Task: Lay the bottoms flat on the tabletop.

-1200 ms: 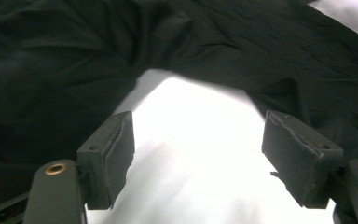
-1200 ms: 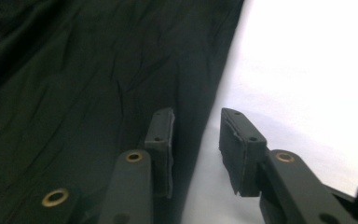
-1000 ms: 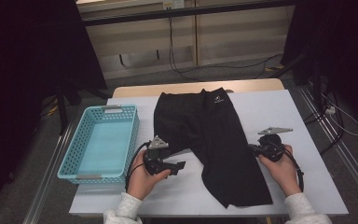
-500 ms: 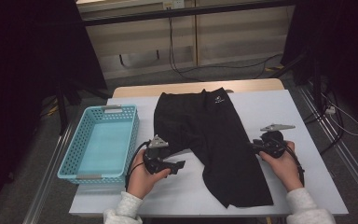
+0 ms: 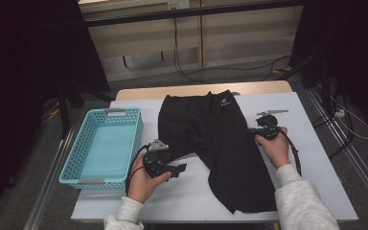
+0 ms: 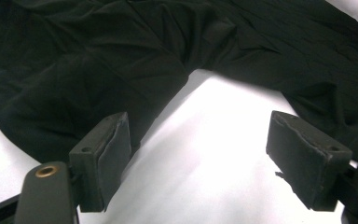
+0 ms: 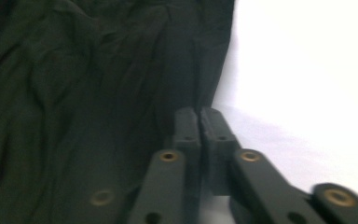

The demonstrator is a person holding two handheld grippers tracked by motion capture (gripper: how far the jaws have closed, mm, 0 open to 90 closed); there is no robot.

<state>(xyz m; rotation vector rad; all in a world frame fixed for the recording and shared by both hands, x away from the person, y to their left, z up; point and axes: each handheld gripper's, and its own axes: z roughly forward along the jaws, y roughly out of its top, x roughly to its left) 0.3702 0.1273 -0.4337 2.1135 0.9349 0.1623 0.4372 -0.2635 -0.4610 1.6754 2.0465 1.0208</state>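
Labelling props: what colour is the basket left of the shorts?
Light blue basket, clearest in the high view.

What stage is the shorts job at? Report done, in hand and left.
Done: the black shorts lie spread flat on the white table. In hand: the right gripper is at the shorts' right edge with jaws shut; whether fabric is pinched cannot be told. The left gripper waits open beside the short leg, holding nothing. Left: no fold is made yet, and the blue basket has nothing in it.

We read a lab recording bay: black curtains [image 5: 24,72], loose floor cables [image 5: 191,72], metal rails [image 5: 52,191], white table [image 5: 182,201].
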